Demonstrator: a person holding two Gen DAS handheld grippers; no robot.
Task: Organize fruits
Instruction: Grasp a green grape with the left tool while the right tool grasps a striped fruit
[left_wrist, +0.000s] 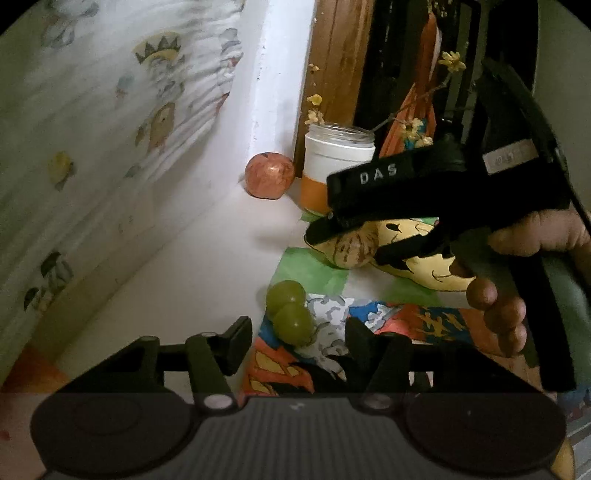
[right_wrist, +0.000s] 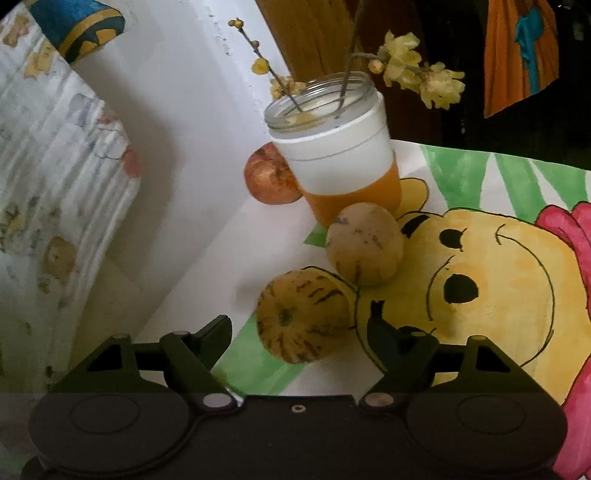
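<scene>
The left claw (left_wrist: 295, 341) is matte black, with block-shaped pads on hinged links pinned by silver rivets above a ribbed grey housing. The right claw (right_wrist: 299, 338) matches, and its side reads "DAS" in white.

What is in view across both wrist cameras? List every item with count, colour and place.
Green fruits: two, green, touching, at the comic sheet's edge, ahead of the left claw.
Striped fruits: two, pale yellow with dark streaks, on the bear drawing.
Apple: one, red, by the wall beside the jar.
Jar: one, white and orange, holding yellow-flowered twigs.
Bear drawing: one, yellow, green and pink, on the table.
Comic sheet: one, multicoloured, nearer than the bear drawing.
Curtain: one, white, printed, left.
Left claw: black, open.
Right claw: black, open around the nearer striped fruit.
Hand: one, gripping the right claw's handle.
</scene>
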